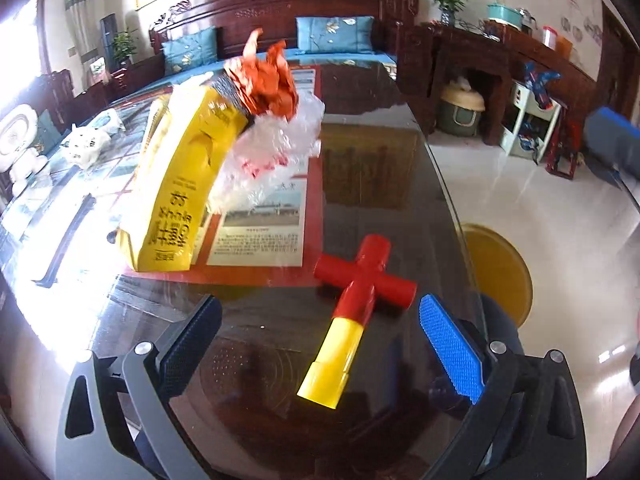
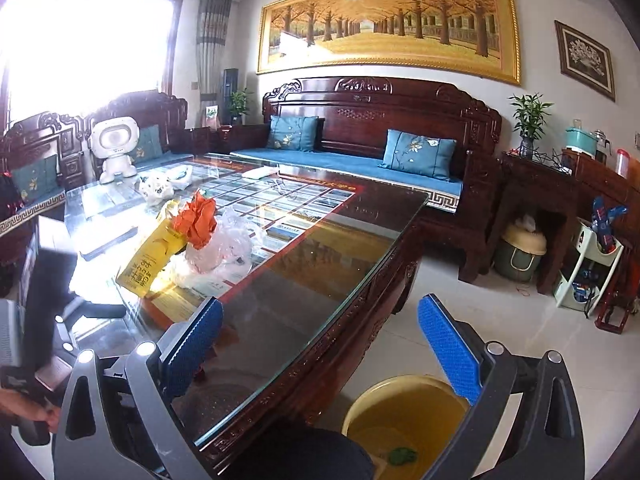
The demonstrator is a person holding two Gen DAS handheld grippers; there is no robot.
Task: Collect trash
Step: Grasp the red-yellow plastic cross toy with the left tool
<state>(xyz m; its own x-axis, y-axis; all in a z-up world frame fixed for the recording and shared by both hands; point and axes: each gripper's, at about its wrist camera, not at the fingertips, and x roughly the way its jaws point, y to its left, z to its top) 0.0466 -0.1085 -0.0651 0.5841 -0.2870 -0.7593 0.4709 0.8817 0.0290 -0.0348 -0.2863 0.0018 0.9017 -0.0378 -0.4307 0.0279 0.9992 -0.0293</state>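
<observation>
We see left gripper (image 1: 320,344) spread wide around the red-yellow toy (image 1: 352,320) on the surface (image 1: 384,184); right gripper (image 2: 320,348) spread, empty, over the bin (image 2: 404,420).

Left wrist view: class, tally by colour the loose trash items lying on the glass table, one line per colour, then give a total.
Yellow: 1, the yellow printed paper bag
Orange: 1, the crumpled orange paper wad
Clear: 1, the crumpled clear plastic wrap
Red and yellow: 1, the red cross-shaped plastic tube piece with a yellow end
Total: 4

Glass-topped table (image 1: 380,152) with yellow carton (image 1: 180,184), crumpled plastic (image 1: 280,148), red-yellow toy (image 1: 352,308)
</observation>
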